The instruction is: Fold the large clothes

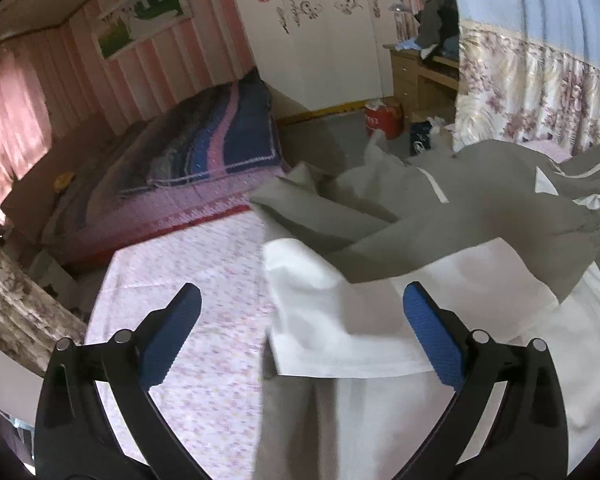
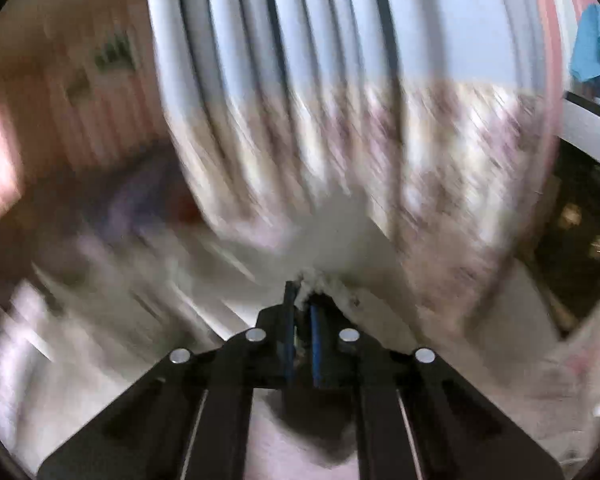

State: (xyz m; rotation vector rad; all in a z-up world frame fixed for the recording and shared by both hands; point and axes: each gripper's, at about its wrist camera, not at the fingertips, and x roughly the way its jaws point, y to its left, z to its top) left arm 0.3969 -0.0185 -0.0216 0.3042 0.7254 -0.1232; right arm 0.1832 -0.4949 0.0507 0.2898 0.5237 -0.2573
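Observation:
A large grey and white garment (image 1: 400,240) lies partly spread on a pink floral sheet (image 1: 187,300), its white folded part (image 1: 340,320) nearest me. My left gripper (image 1: 302,312) is open and empty, hovering just above that white part. In the right wrist view, which is badly blurred, my right gripper (image 2: 302,292) is shut on a bunched edge of the garment (image 2: 336,240), held up in front of a curtain.
A bed with a dark blue and pink blanket (image 1: 203,140) stands at the back left. A red container (image 1: 384,116) and a bag sit on the floor by a white wardrobe (image 1: 320,40). A floral curtain (image 1: 532,92) hangs at the right.

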